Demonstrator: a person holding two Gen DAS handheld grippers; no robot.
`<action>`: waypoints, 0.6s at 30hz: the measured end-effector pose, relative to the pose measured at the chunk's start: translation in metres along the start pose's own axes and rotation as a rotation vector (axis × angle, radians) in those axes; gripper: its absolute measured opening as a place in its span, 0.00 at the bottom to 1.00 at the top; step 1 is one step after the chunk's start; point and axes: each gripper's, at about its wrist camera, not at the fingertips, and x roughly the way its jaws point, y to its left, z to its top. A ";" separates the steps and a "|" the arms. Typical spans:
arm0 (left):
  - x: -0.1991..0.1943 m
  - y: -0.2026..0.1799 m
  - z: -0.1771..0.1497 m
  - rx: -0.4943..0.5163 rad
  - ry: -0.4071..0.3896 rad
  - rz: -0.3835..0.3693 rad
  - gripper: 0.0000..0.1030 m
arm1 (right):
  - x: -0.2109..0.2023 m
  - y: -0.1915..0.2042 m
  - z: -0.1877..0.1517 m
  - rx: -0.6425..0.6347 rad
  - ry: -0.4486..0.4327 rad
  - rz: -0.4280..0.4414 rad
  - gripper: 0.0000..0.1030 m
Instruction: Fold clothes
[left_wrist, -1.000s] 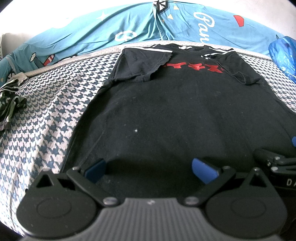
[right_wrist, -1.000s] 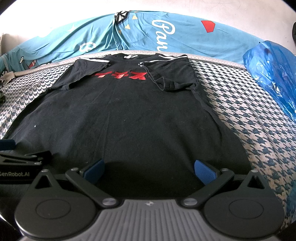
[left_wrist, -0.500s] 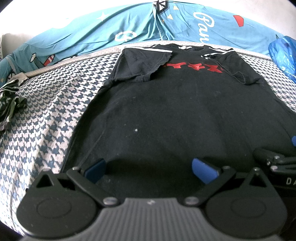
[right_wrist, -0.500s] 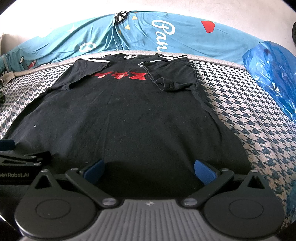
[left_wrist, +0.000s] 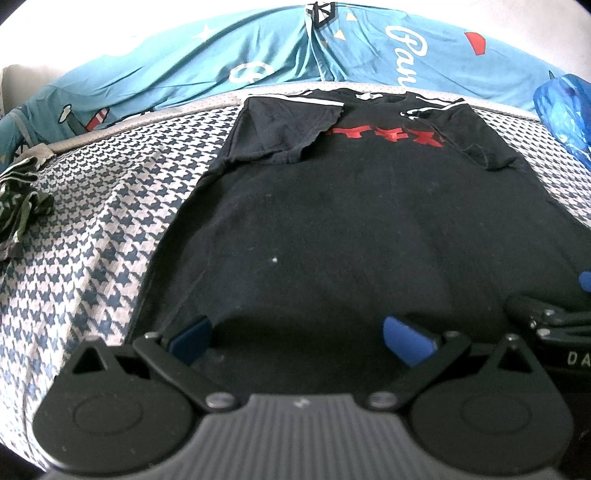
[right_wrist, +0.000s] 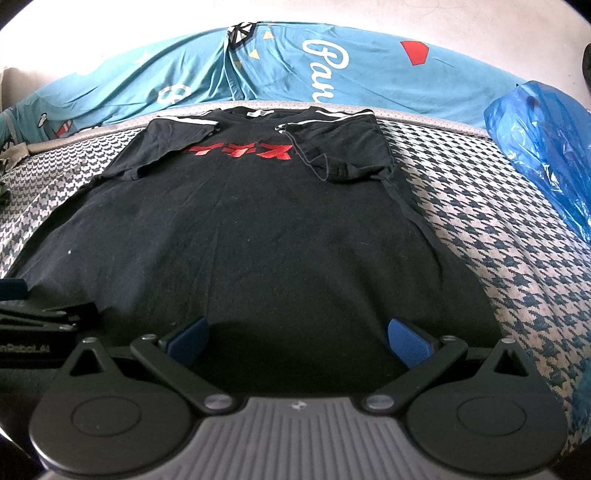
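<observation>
A black T-shirt (left_wrist: 369, 229) with a red chest print lies flat along the middle of the houndstooth-covered bed (left_wrist: 92, 229), collar toward the far edge, both sleeves folded in over the chest. The left gripper (left_wrist: 297, 334) and the right gripper (right_wrist: 299, 334) hover side by side at its near hem, jaws wide and empty. A blue plastic bag (right_wrist: 543, 147) sits at the bed's far right edge.
</observation>
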 end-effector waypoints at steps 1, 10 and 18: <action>-0.001 0.000 0.000 0.002 -0.001 0.003 1.00 | 0.000 0.000 0.000 0.000 0.000 -0.001 1.00; -0.005 0.002 0.000 0.003 -0.007 0.034 1.00 | 0.000 0.001 0.000 0.006 0.001 -0.006 1.00; -0.001 0.010 -0.001 -0.035 0.020 0.021 1.00 | 0.000 0.001 0.001 0.002 -0.001 -0.008 1.00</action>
